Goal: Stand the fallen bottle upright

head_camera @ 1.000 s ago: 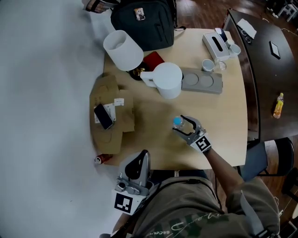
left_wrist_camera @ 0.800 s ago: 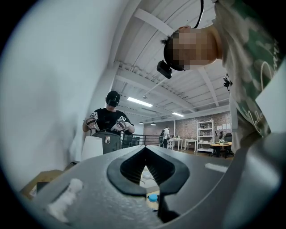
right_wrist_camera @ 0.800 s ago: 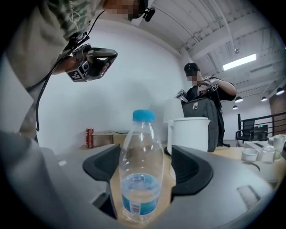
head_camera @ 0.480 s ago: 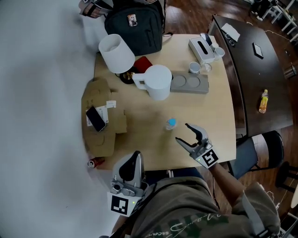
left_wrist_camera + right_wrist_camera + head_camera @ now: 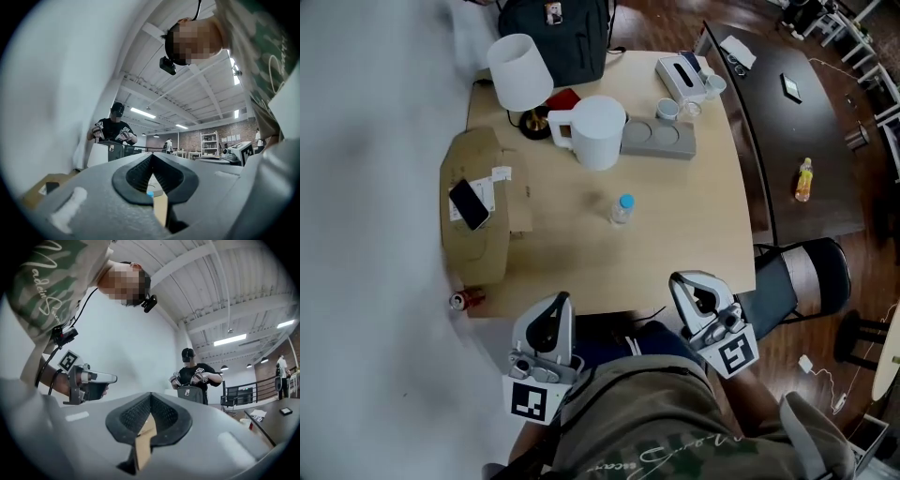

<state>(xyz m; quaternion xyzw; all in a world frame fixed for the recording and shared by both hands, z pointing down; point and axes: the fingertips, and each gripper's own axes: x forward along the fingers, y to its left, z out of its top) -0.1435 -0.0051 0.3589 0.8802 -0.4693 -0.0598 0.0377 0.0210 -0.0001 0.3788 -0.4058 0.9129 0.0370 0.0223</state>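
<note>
- The left tongs (image 5: 560,302) are pressed together with nothing between them, held level at the near edge of the surface (image 5: 675,225). Their own view shows the two ribbed pads meeting in a point.
- The right tongs (image 5: 679,279) are likewise closed and empty, held just off the same near edge beside the person's body, clear of everything on the surface.
- The bottle (image 5: 622,208), clear with a blue cap, stands upright in the open middle of the surface, well apart from both tongs and touching nothing.
- Beyond it sit a white pitcher (image 5: 598,131) and a grey tray (image 5: 661,141). A cardboard box (image 5: 478,234) with a phone (image 5: 469,203) lying on it occupies the left side.
- By the look of it, the job is as good as done, and what remains is only to leave the bottle alone.
- Doing that well likely means keeping both tongs away from the surface's edge, since a light bottle on a narrow base could tip at a knock or a jolt.
</note>
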